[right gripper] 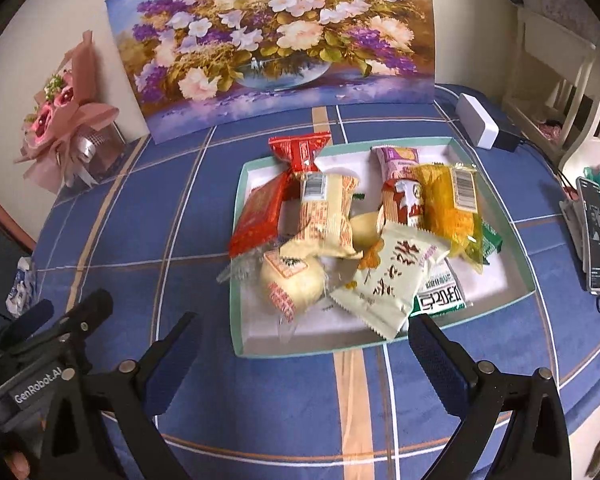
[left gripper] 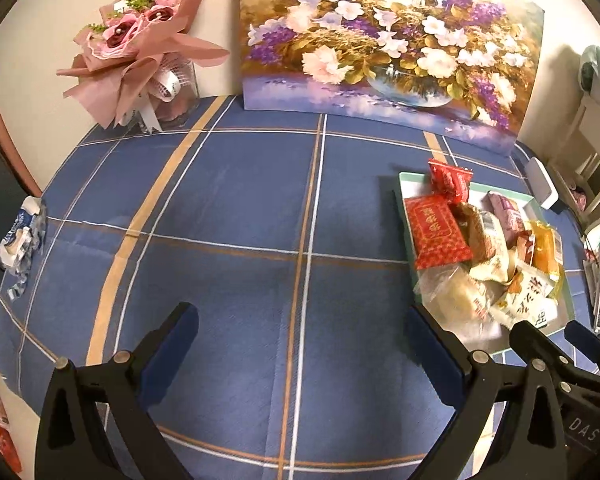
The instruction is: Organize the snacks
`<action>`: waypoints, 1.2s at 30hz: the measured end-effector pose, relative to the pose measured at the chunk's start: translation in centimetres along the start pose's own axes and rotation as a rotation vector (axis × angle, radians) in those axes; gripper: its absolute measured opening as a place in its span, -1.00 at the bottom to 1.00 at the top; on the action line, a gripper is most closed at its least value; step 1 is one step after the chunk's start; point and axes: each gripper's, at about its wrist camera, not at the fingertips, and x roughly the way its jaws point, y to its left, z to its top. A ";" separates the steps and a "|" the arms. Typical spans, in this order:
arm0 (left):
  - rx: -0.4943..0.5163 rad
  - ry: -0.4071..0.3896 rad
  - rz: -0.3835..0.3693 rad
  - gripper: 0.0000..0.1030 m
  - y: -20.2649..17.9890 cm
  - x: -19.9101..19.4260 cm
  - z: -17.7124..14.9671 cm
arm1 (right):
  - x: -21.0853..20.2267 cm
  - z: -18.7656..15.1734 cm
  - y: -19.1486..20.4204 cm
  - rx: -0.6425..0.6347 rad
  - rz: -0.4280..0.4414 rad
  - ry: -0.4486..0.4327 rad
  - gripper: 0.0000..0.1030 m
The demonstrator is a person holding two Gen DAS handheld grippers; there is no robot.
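The left gripper [left gripper: 300, 344] hangs above the blue checked tabletop [left gripper: 228, 208] with its 2 fingers [left gripper: 176, 336] spread wide and nothing between them. In the left wrist view the tray [left gripper: 410, 178] of snacks lies at about 3 o'clock, just past the right finger, and the right gripper [left gripper: 548, 344] comes into view at 4 o'clock, near the tray's front corner.

The right gripper [right gripper: 304, 344] also has its fingers [right gripper: 436, 348] wide apart and empty, and it stands just in front of the tray [right gripper: 236, 264], which fills the middle of the right wrist view. Inside the tray the snacks lie in a loose heap, some over others. A red packet [right gripper: 258, 216] is at 9 o'clock of the heap, a smaller red wrapper [right gripper: 300, 148] at 11 o'clock, a cream packet with a barcode [right gripper: 326, 216] in the middle, a purple packet [right gripper: 398, 160] at 1 o'clock, and a yellow packet [right gripper: 452, 208] at 3 o'clock. A round pale bun in clear wrap [right gripper: 292, 284] lies at 7 o'clock, a pale green sachet [right gripper: 384, 280] at 6 o'clock, and a white and green packet [right gripper: 440, 292] partly under it.

One crumpled blue and white wrapper [left gripper: 20, 236] lies alone at the tabletop's left edge, at 9 o'clock, well apart from the tray. A flower painting [left gripper: 380, 40] leans on the wall at 12 o'clock, with a pink bouquet [left gripper: 136, 48] at 10 o'clock.
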 end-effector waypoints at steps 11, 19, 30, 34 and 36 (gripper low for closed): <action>-0.008 0.011 0.068 0.98 0.6 -0.9 -1.1 | -0.7 -0.9 0.1 -0.009 -0.024 -0.006 1.00; -0.030 0.056 0.068 0.98 0.9 -0.3 -1.0 | -0.7 -0.5 0.3 -0.024 -0.031 -0.006 1.00; -0.020 0.053 0.092 0.98 0.7 -0.6 -0.7 | -0.8 -0.1 0.4 -0.038 -0.043 -0.008 1.00; -0.011 0.046 0.111 0.98 0.6 -0.8 -0.7 | -0.7 -0.1 0.5 -0.041 -0.043 -0.005 1.00; -0.017 0.042 0.113 0.98 0.7 -0.8 -0.6 | -0.7 -0.1 0.5 -0.041 -0.044 -0.004 1.00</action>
